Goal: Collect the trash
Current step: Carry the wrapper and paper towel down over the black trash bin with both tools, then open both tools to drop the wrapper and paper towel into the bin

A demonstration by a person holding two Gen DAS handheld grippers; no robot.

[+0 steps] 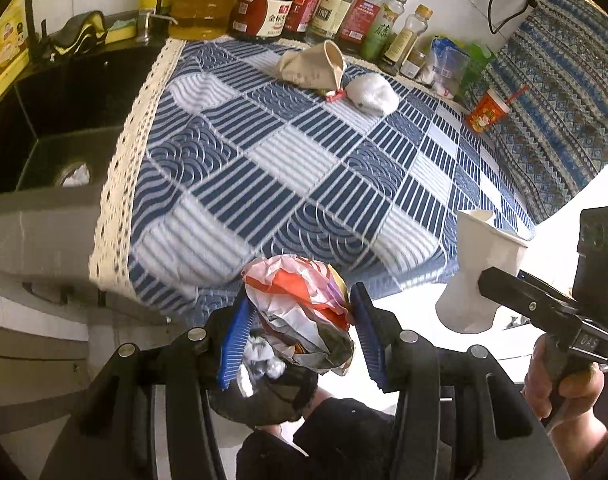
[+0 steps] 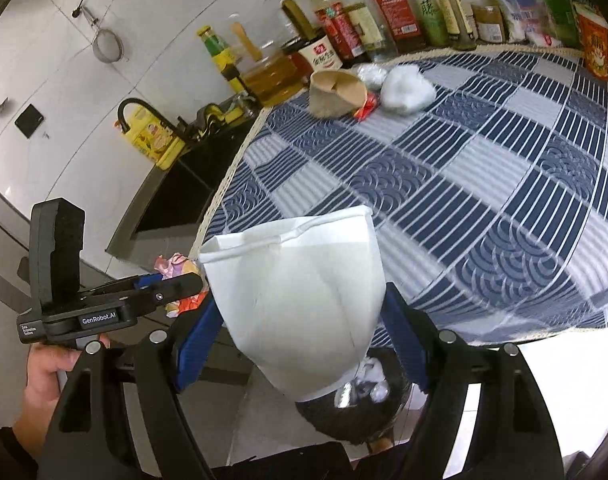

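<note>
Your left hand-held gripper point(image 1: 300, 328) pinches a crumpled wrapper ball point(image 1: 300, 312); your right hand-held gripper point(image 2: 300, 320) clamps a white paper cup point(image 2: 300, 300), mouth tilted up toward the table point(image 2: 463, 184). Below both sits a dark bin point(image 2: 387, 416). Far across the cloth, a brown cup point(image 1: 315, 66) lies on its side, mouth facing right, beside a white wad point(image 1: 373, 94).

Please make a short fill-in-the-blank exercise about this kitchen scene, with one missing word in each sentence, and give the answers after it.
1. The left tool is shut on a crumpled ____.
2. The right tool is shut on a white paper ____.
3. The brown paper cup on the checked cloth lies on its ____.
4. Left of the cloth is a black ____.

Missing words: wrapper; cup; side; sink
</note>
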